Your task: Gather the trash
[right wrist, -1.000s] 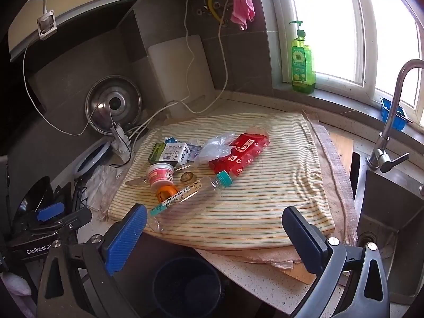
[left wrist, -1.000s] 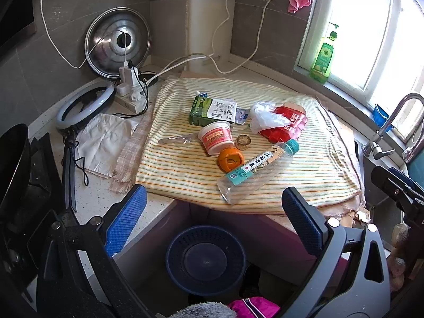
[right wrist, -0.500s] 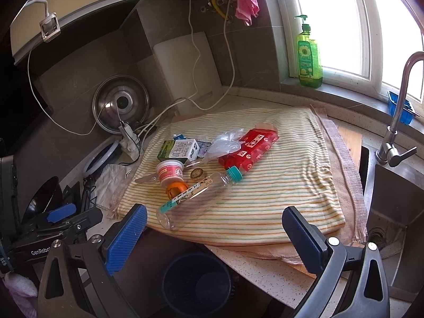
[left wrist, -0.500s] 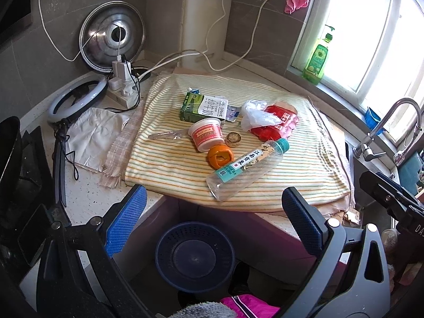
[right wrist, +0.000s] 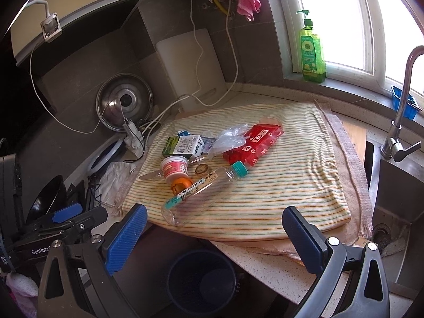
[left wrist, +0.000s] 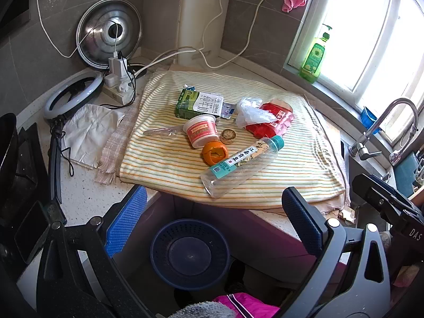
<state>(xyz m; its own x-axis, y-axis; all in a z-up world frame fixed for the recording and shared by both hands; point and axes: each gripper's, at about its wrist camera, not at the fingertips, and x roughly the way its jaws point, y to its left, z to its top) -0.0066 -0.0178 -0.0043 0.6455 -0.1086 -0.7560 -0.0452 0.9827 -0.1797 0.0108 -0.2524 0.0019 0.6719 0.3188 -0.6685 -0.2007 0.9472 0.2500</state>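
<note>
Trash lies on a striped cloth (left wrist: pixel 169 164) on the counter: a clear plastic bottle (left wrist: pixel 239 163) with a teal cap, an orange lid (left wrist: pixel 214 154), a pink-and-white cup (left wrist: pixel 202 131), a green milk carton (left wrist: pixel 198 105), a crumpled clear bag (left wrist: pixel 251 111) and a red packet (left wrist: pixel 273 123). The same bottle (right wrist: pixel 201 189), cup (right wrist: pixel 175 168), carton (right wrist: pixel 184 145) and red packet (right wrist: pixel 254 143) show in the right wrist view. A dark blue bin (left wrist: pixel 189 254) stands on the floor below the counter edge. My left gripper (left wrist: pixel 212 220) and right gripper (right wrist: pixel 212 235) are both open, empty, short of the counter.
A pot lid (left wrist: pixel 110 31), power strip (left wrist: pixel 119 90), ring light (left wrist: pixel 73 98) and white cloth (left wrist: pixel 90 132) sit at the left. Green soap bottle (left wrist: pixel 314 55) stands on the sill. Faucet (right wrist: pixel 400 100) and sink (right wrist: pixel 397 193) lie at the right. Cables hang down the back wall.
Both grippers have drifted slightly, so the cloth and trash shifted a little in each view. Nothing on the cloth has moved and both grippers stay open.
</note>
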